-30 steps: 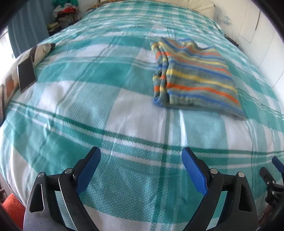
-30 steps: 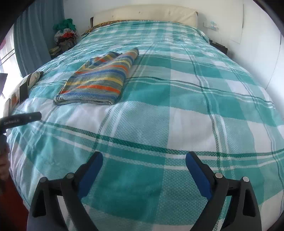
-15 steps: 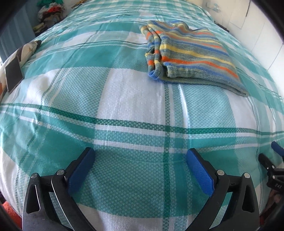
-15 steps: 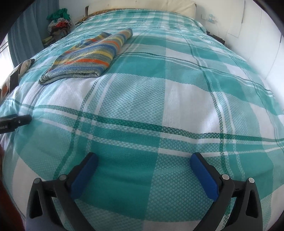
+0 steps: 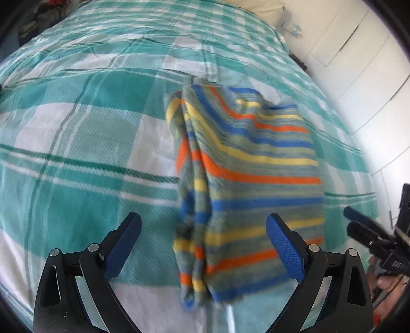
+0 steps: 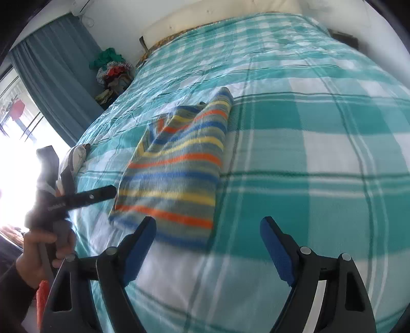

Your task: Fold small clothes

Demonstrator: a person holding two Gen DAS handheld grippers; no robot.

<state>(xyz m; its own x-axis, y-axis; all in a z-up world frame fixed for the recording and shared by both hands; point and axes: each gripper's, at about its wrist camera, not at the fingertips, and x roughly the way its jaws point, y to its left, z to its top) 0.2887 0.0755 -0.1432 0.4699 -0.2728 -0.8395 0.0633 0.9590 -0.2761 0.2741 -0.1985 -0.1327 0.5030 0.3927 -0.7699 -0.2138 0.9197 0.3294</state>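
While both hands are hovering over the bed, the folded striped garment [image 5: 246, 179] is lying flat on the teal-and-white checked bedspread [image 5: 77, 143], and everything else is easiest to place from it. It is folded into a long rectangle with a bunched fold running along one long side, its orange, yellow and blue bands crossing the short way.

Over the near end of the garment, the left gripper [image 5: 202, 246] is standing spread wide, one blue pad on either side of the bunched edge, gripping nothing; whether the tips are touching the cloth I cannot tell. Beside the garment's near corner, the right gripper [image 6: 207, 246] is also gaping, though its jaws are closing, with only a corner of the garment and bare bedspread showing between them and nothing pinched.

Beyond the garment, a pale headboard [image 6: 230, 18] is lining the wall. Off to the garment's window side, a heap of clothes [image 6: 112, 74] is sitting by a blue curtain [image 6: 56, 76]. A person's hand [image 6: 38, 256] is gripping the left tool's handle there.
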